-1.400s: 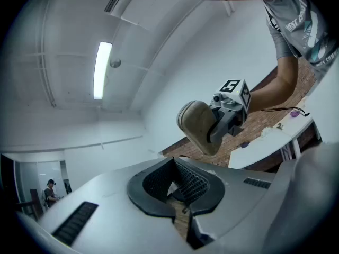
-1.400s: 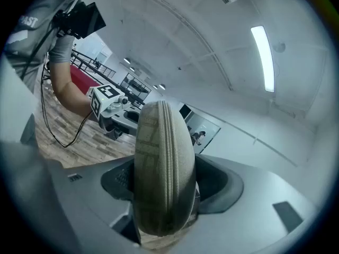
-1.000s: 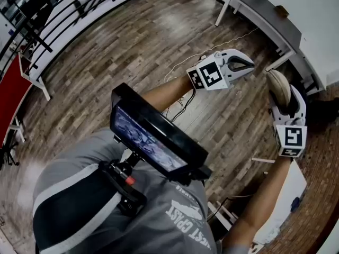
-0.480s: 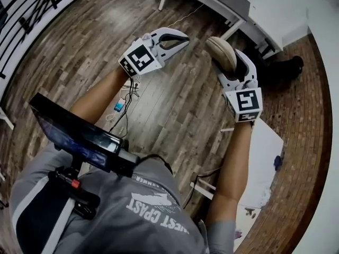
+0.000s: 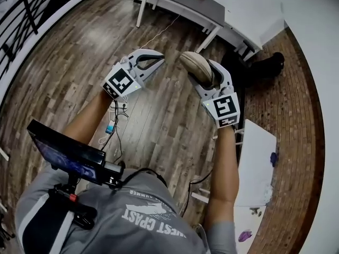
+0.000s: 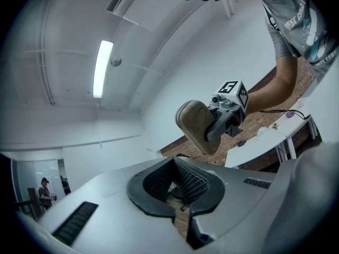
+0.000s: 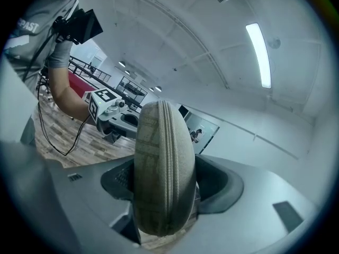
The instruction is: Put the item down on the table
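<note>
Since a second ago both grippers have swung toward the grey table point(image 5: 186, 3), which now shows more fully at the top of the head view. The right gripper point(image 5: 203, 71) clamps a beige zippered case point(image 5: 193, 66) edge-on between its jaws, in the air short of the table's near edge. The left gripper point(image 5: 158, 59), jaws together and empty, hangs just beside the case, equally short of the table.
</note>
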The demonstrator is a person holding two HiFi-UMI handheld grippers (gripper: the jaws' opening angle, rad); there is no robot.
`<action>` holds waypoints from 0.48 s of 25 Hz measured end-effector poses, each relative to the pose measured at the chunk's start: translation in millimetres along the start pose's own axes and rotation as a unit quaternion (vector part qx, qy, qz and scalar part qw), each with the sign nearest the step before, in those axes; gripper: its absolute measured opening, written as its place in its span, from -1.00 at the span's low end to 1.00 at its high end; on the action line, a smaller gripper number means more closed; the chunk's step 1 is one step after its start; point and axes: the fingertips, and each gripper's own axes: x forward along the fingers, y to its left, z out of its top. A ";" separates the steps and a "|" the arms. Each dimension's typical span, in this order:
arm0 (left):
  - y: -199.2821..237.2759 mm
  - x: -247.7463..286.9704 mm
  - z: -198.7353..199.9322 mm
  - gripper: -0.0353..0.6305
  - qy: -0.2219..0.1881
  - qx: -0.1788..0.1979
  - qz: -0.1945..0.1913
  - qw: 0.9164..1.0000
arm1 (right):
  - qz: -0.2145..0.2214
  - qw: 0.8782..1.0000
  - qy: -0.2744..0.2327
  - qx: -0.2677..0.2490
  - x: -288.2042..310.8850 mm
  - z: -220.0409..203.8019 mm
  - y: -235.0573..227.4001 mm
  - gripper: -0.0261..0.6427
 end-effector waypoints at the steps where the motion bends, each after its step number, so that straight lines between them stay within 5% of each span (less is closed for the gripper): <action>1: 2.7 -1.3 -0.2 -0.89 -0.002 -0.004 0.002 1.000 | 0.001 1.000 0.002 0.000 1.5 1.8 0.2 -0.17; 12: 26.5 44.7 -33.9 -0.89 0.009 -0.015 0.017 1.000 | 0.016 1.000 -0.003 -0.001 29.0 -35.1 -39.9 -0.17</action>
